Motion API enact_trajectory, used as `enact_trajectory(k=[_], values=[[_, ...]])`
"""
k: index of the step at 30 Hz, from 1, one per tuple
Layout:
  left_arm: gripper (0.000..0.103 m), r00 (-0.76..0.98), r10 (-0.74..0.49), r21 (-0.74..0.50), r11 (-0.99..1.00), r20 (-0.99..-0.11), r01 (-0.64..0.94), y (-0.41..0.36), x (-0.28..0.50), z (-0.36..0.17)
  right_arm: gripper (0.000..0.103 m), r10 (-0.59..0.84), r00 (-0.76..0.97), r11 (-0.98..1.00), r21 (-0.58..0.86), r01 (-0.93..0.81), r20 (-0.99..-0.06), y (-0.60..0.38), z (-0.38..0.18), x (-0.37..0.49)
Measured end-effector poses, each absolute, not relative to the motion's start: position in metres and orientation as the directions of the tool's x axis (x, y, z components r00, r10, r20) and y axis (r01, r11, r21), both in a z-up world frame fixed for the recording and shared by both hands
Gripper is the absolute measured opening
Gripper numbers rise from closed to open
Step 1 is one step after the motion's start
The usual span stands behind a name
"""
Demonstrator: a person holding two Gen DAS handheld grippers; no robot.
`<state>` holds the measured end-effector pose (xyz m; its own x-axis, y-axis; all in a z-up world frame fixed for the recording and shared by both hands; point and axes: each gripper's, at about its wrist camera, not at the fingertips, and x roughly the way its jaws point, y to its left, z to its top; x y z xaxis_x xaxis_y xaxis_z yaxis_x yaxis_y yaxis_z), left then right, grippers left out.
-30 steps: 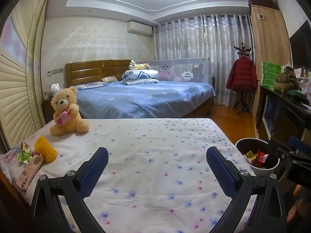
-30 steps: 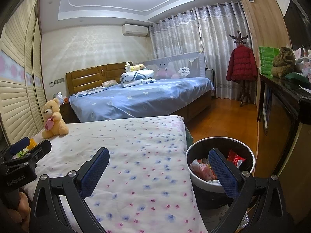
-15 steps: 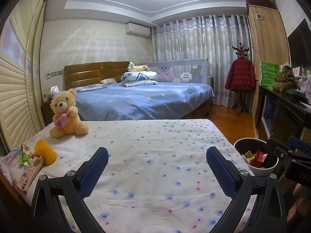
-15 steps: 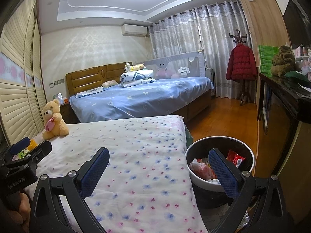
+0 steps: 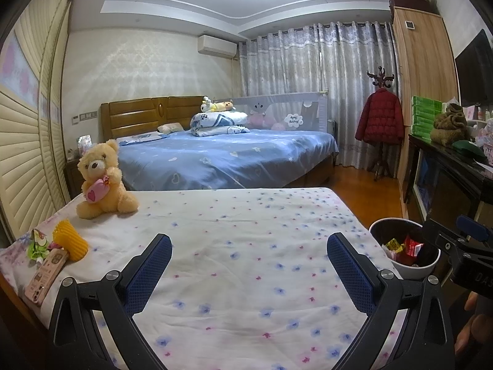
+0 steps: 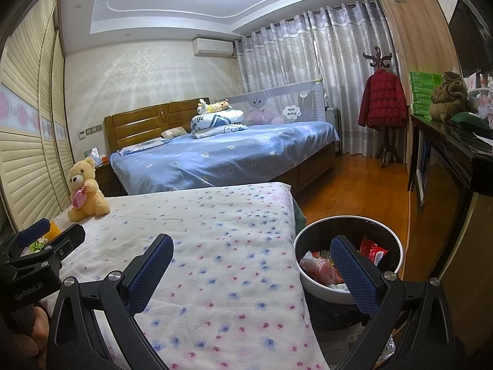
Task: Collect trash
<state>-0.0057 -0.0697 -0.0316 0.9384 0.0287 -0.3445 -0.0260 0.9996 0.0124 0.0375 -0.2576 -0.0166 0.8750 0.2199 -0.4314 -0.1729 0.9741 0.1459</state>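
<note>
The trash left to pick up looks like one green wrapper point(image 5: 36, 244) at the near left corner of the bed point(image 5: 246, 246), but it is small and I can't be sure it is trash. The left tongs point(image 5: 249, 265) are wide apart and hold nothing. The right tongs point(image 6: 252, 266) are wide apart too, with nothing in them. From the left tongs the wrapper lies far off to the left and a bit farther away, so the left tongs are nearer to it than the right ones. I can't tell which way its long side runs. Just beside it are one yellow ridged thing point(image 5: 69, 243) and one pink phone point(image 5: 46, 273). One teddy bear point(image 5: 101, 178) sits farther back. One bin point(image 6: 348, 256), on the floor by the bed's right side, already holds several wrappers.
</note>
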Motion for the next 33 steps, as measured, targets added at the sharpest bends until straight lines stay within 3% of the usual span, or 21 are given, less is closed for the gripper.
enact_trajectory(k=[33], values=[[0.102, 0.936, 0.030, 0.012, 1.000, -0.350, -0.027, -0.0691, -0.0031, -0.0333, 0.103, 0.226, 0.872, 0.973, 0.150, -0.178, -0.435, -0.2550, -0.0155, 0.0330]])
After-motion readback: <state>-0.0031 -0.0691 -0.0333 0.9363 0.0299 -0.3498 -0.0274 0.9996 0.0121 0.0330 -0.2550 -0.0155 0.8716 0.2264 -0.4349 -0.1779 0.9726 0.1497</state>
